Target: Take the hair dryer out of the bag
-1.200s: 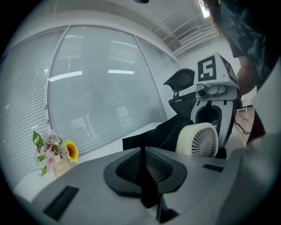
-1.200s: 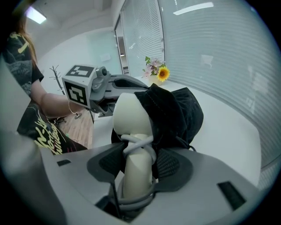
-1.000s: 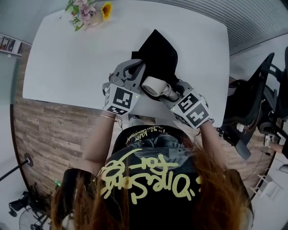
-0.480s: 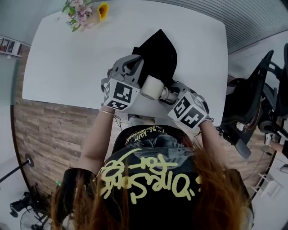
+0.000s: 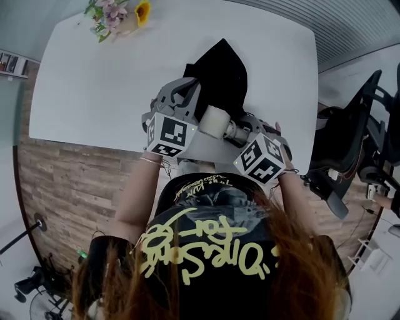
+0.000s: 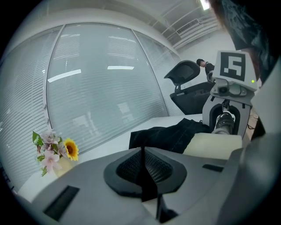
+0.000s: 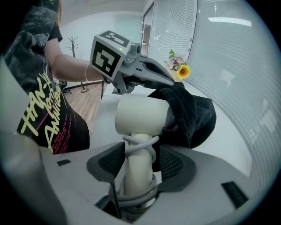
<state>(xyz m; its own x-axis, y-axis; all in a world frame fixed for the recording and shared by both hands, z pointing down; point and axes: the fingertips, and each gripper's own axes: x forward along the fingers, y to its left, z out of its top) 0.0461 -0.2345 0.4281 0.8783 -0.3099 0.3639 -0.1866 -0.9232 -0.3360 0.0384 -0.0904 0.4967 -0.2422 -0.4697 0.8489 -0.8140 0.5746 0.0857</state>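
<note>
The black bag (image 5: pixel 222 75) lies on the white desk (image 5: pixel 94 87), and everything else is grouped round it. The cream hair dryer (image 5: pixel 214 120) sits at the bag's near edge, on the person's side. Nearly all of its barrel is clear of the fabric. In the right gripper view the barrel's right side touches the dark folds of the bag (image 7: pixel 193 114), and it is unclear whether that end is inside the opening. The right gripper (image 7: pixel 138 158) has its jaws set fairly wide on the hair dryer's handle, gripping it from both sides. A grey cord (image 7: pixel 139 143) is wound round the handle between the pads. The hair dryer (image 7: pixel 140 114) stands up from that grip, above the desk. The left gripper (image 5: pixel 181 94) is at the bag's left edge with its jaws closed together. In the left gripper view a thin dark strip is pinched between the pads of the left gripper (image 6: pixel 142 165). The bag (image 6: pixel 169 136) rises just beyond the tips. A small bunch of flowers (image 5: pixel 115 14) lies well away from the bag at the desk's far left corner. An office chair (image 5: pixel 350 137) stands off the desk to the bag's right.
</note>
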